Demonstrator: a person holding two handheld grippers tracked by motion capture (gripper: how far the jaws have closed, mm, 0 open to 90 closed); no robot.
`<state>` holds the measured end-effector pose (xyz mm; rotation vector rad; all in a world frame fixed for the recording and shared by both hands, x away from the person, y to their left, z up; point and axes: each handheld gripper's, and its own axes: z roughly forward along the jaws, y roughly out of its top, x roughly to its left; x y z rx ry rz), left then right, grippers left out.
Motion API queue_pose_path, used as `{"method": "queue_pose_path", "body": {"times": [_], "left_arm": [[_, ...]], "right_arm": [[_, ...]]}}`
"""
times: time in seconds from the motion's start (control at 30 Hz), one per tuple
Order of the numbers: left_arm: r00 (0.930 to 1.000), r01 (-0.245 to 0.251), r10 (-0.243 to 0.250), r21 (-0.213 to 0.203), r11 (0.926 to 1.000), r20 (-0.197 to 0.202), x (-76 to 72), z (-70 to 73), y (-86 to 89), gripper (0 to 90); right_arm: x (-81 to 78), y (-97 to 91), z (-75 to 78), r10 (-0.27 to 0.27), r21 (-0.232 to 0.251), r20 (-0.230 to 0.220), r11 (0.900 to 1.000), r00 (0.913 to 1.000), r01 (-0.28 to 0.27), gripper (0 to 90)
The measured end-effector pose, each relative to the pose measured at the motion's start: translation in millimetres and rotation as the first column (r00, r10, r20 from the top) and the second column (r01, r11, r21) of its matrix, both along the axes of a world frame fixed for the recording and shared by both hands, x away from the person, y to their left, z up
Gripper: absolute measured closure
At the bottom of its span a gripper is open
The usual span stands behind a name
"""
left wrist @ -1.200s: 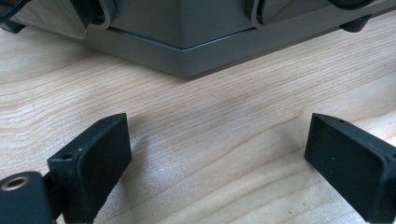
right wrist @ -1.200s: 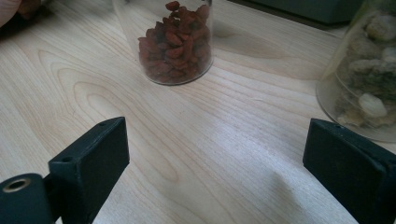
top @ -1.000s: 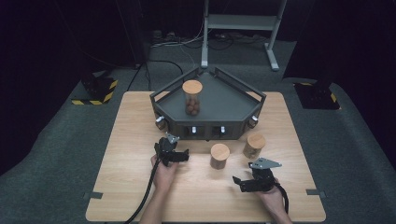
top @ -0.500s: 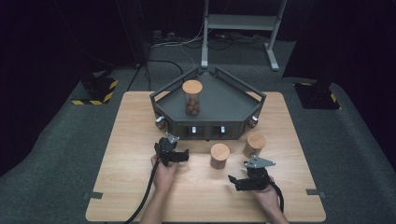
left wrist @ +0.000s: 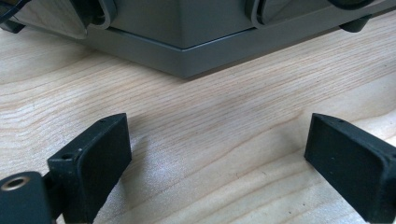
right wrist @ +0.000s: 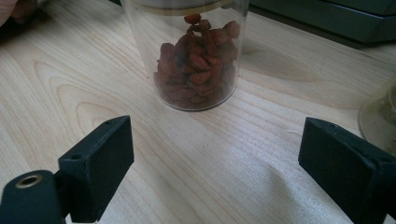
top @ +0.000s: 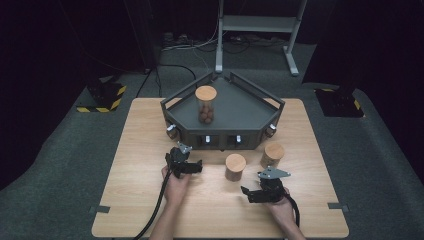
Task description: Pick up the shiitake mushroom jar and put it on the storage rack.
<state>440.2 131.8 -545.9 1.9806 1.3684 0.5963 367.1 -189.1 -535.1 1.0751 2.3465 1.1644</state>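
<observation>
Two jars are standing on the table [top: 125,200] in front of the grey tray [top: 235,107], and we are taking the middle jar [top: 235,166] as our landmark. Between it and the near table edge we are seeing bare wood, wide enough for both hands to be moving. Just behind it the tray's front wall is closing off the room; the second jar [top: 272,155] is standing just to its right, apart from it. A third jar [top: 205,103] is sitting in the tray, behind and left of the landmark.

In the right gripper view the landmark jar [right wrist: 187,51] is being cut off at the top, so its lid is hidden; reddish-brown dried pieces are filling its lower part.

We are holding the left gripper [top: 186,165] left of the landmark, jaws spread wide over bare wood, gripping nothing. The right gripper [top: 260,192] is sitting nearer us and right of the landmark; its jaws have just been closing, yet are standing apart, nothing between them, the jar ahead untouched.
</observation>
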Motion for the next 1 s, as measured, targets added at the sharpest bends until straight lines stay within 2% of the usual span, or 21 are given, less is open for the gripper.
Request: {"method": "queue_pose_path", "body": {"times": [0.63, 1.0], "left_arm": [[1.0, 0.0, 0.0, 0.0, 1.0, 0.0, 0.0, 0.0, 0.0, 7.1], [1.0, 0.0, 0.0, 0.0, 1.0, 0.0, 0.0, 0.0, 0.1, 7.1]], "right_arm": [[7.1, 12.4, -3.9, -0.036, 0.025, -0.008, 0.999, 0.9993, 0.036, 11.8], [10.0, 18.2, -7.1, -0.034, 0.03, -0.019, 0.9989, 0.9992, 0.035, 11.8]]}}
